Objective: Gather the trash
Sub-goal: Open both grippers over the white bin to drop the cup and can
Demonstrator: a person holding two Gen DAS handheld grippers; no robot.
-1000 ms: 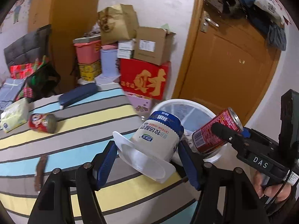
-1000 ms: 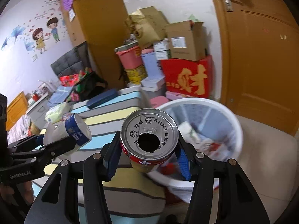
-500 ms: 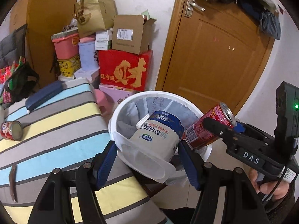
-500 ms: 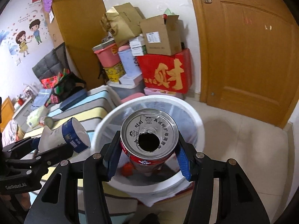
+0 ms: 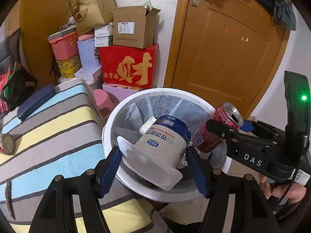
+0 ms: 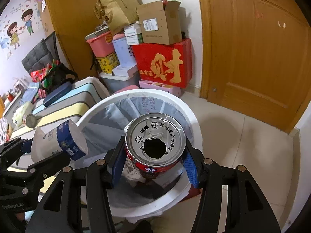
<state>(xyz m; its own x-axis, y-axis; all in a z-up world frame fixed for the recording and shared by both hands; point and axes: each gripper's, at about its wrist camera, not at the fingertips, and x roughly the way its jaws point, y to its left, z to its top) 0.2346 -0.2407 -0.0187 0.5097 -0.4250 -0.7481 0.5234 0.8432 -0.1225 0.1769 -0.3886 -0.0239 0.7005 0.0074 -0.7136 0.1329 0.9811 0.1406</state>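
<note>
My left gripper is shut on a white yogurt cup with a blue band, held on its side over the white trash bin. My right gripper is shut on an opened red drink can, held upright over the same bin. The can and right gripper show at the right in the left wrist view. The cup and left gripper show at the left in the right wrist view. The bin is lined with a bag and holds some trash.
A striped bed lies left of the bin, with another red can and a dark blue case on it. Stacked boxes stand behind the bin. A wooden door is at the right. Tiled floor lies right of the bin.
Both grippers moved from above the bed toward the bin and now hold the cup and the can over its opening. Neither grip has changed.
</note>
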